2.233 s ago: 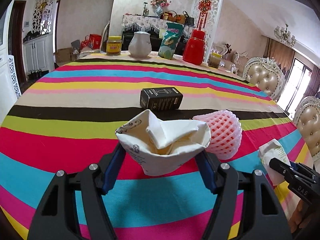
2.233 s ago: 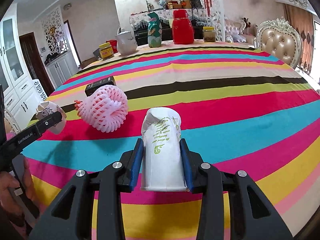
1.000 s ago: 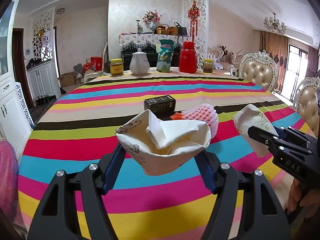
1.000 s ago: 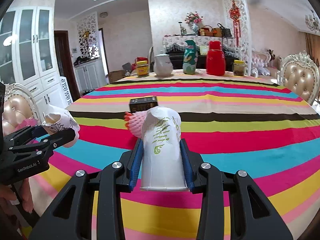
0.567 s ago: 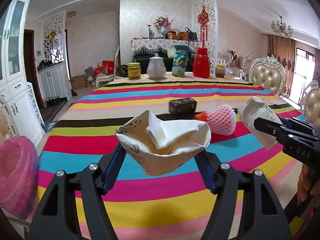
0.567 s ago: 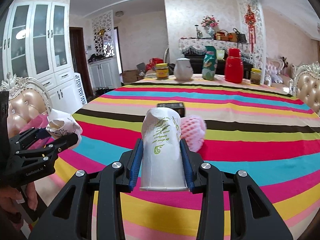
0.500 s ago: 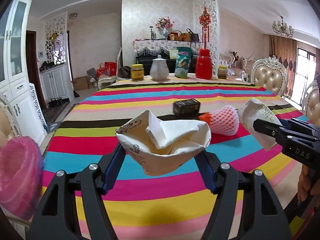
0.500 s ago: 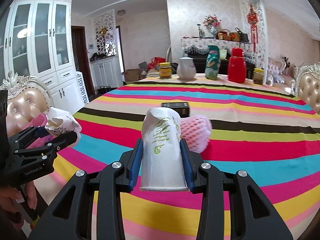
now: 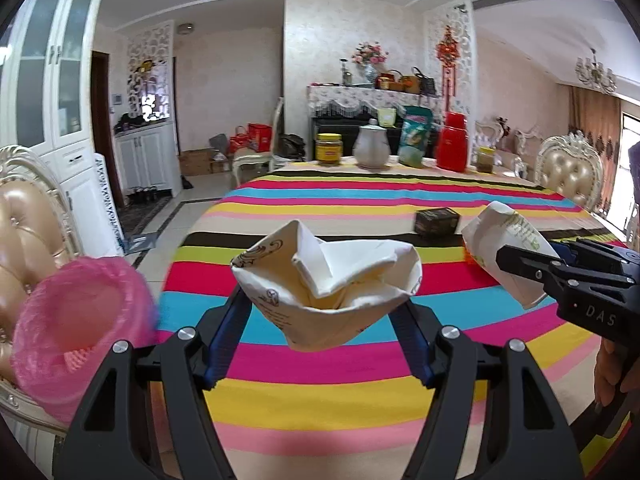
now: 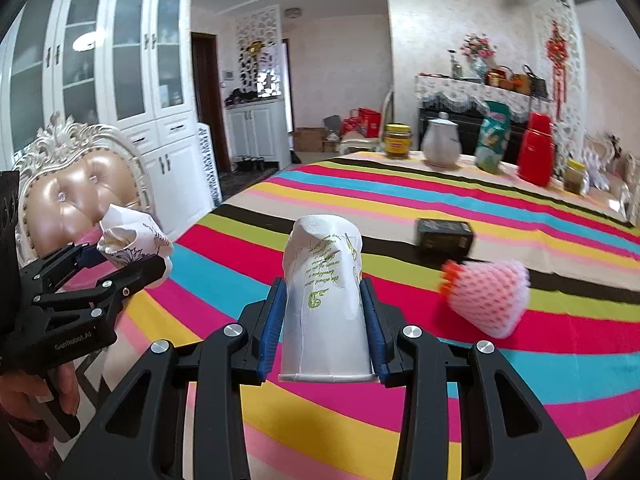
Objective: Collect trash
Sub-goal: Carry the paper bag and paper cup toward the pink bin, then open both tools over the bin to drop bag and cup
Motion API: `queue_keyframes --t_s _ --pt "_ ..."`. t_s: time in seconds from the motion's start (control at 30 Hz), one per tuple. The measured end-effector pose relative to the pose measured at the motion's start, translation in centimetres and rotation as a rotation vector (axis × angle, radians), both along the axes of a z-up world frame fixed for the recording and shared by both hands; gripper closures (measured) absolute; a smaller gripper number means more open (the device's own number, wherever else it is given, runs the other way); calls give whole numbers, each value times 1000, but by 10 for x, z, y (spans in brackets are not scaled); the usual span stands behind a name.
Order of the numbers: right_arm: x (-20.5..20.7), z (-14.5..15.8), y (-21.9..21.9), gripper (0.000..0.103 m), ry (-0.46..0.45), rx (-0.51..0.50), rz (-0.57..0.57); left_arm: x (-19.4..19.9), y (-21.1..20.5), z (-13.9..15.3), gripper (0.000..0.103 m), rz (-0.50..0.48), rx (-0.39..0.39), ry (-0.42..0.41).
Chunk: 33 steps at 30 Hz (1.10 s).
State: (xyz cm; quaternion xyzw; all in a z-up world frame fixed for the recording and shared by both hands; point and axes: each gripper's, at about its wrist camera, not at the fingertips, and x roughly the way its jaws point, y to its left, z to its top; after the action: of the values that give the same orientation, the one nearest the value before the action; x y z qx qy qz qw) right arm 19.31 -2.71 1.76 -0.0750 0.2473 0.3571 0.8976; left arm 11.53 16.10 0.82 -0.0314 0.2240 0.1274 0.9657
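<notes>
My left gripper [image 9: 326,308] is shut on a crumpled white paper cup [image 9: 326,288] with dark print, held in the air off the table's near left corner; it also shows in the right wrist view [image 10: 128,236]. My right gripper [image 10: 322,312] is shut on a dented white paper cup with green print [image 10: 324,300], also seen in the left wrist view [image 9: 508,248]. A pink bag-lined bin [image 9: 76,328] sits low at the left. A pink foam fruit net [image 10: 488,298] and a small black box [image 10: 444,234] lie on the striped table [image 10: 400,208].
A padded chair [image 10: 76,192] stands by the bin at the left. A jar [image 10: 398,142], white teapot [image 10: 440,146], green pouch [image 10: 494,142], red thermos [image 10: 536,156] and small jar [image 10: 574,176] line the table's far edge. White cabinets [image 10: 100,72] stand behind.
Both grippers have pulled back and swung left with their cups. The pink bin has come further into the left wrist view, and the foam net and box have shifted right.
</notes>
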Motion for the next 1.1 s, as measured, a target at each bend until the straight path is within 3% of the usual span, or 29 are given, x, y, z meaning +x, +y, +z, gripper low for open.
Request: queue_keyframes --t_s 0.63,1.1 --pt "-40 18 160 66 11 21 269 -83 139 25 36 279 42 -31" --pt "-63 16 262 65 74 5 407 -115 252 6 36 411 -77 2"
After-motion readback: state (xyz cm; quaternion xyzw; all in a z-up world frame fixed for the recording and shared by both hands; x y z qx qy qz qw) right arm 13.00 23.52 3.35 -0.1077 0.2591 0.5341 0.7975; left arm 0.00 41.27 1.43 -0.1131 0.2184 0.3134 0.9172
